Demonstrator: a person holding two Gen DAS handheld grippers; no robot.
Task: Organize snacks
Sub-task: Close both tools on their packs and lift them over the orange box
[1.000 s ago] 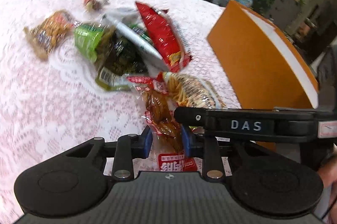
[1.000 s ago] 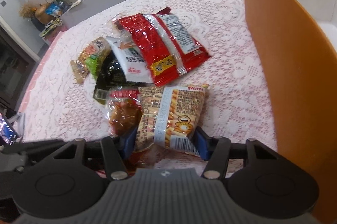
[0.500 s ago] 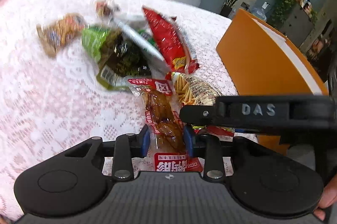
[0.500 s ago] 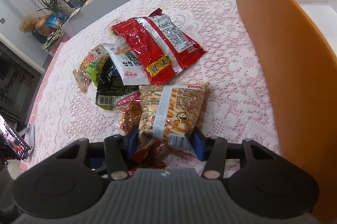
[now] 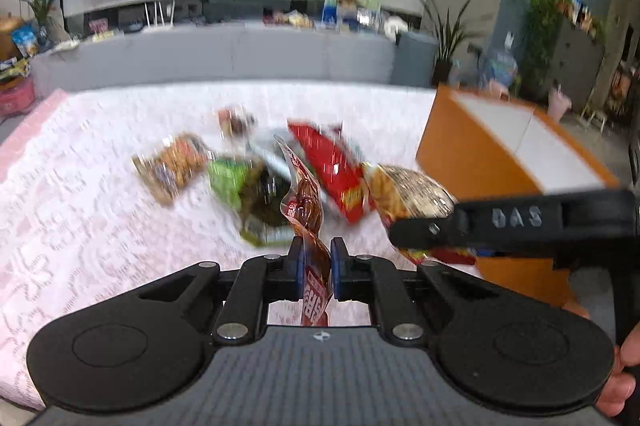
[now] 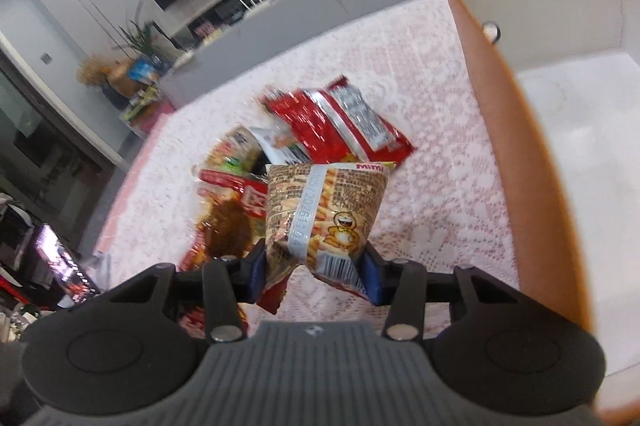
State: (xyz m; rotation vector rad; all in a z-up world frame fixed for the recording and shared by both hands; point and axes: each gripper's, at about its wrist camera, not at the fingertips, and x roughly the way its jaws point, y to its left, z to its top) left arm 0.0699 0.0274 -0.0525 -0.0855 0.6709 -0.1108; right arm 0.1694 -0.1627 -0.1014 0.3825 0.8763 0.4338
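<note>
Snacks point(image 5: 224, 170) lie heaped at twelve o'clock; my left claw point(image 5: 314, 266) pinches a brown packet point(image 5: 306, 210) upright by its end, my right claw point(image 6: 316, 266) clamps the noodle bag point(image 6: 324, 210), box point(image 6: 560, 210) at three o'clock, ready for dropping.

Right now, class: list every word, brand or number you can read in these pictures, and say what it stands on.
"DAS": raised letters on the right gripper's black arm.
"MiMi": red brand name on the stick-snack bag held by the right gripper.
Red print on the brown meat pouch, held by the left gripper: unreadable.
Other packets: blurred.
</note>
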